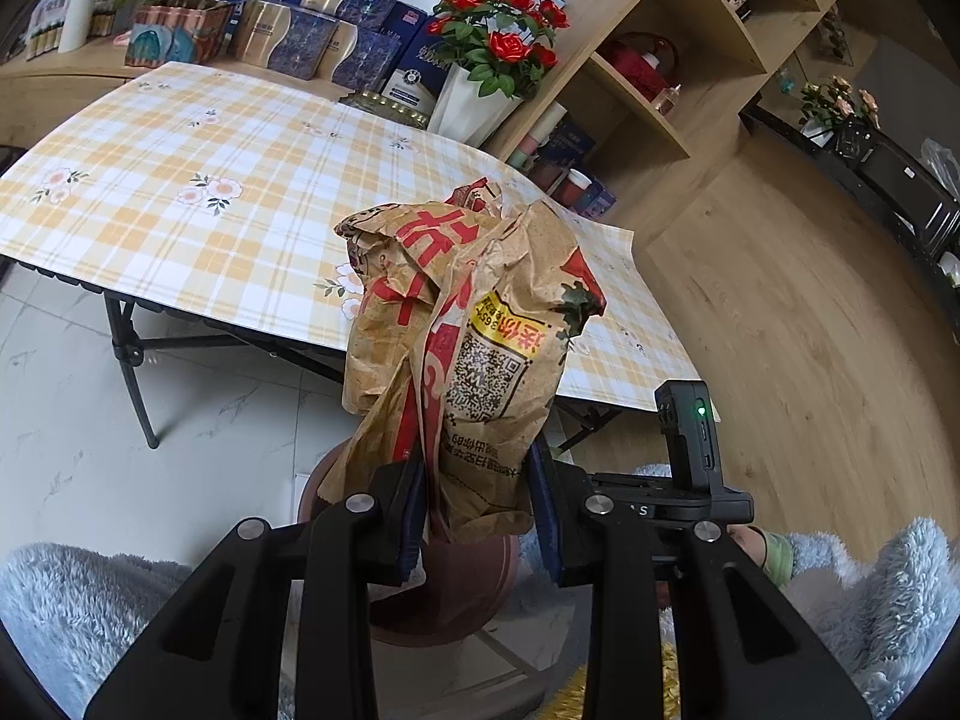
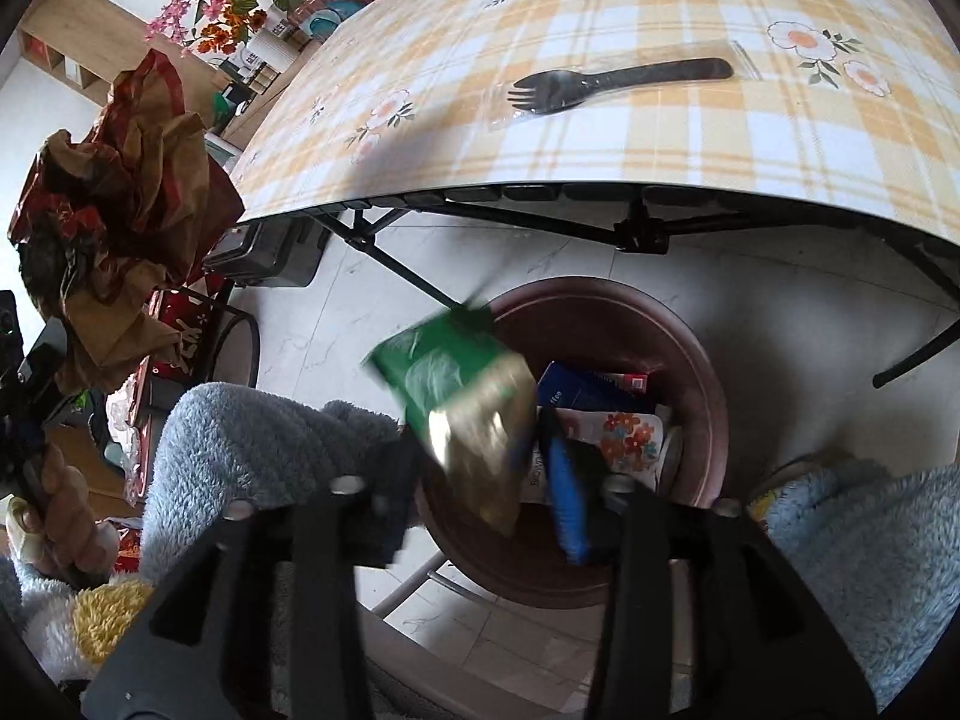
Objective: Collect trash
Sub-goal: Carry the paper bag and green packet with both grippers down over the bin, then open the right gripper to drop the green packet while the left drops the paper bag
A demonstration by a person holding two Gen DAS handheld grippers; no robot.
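The left gripper (image 1: 477, 516) clamped a crumpled bag (image 1: 462, 348); the right gripper (image 2: 480, 498), jaws wide, released a packet (image 2: 468, 414) above the bin (image 2: 690, 360) at 12 o'clock.

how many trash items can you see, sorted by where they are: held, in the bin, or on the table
held: 2, paper bag, green packet
in bin: 2, blue box, floral pack
on table: 1, fork
total: 5

Black two-finger grippers, fuzzy blue-grey sleeves

The left gripper (image 1: 477, 516) has silver screws and blue pads (image 1: 414, 516); the right gripper (image 2: 480, 498), blurred, seems alike. Bare-skinned hand (image 2: 60, 516), pale fleece sleeve (image 2: 240, 444).
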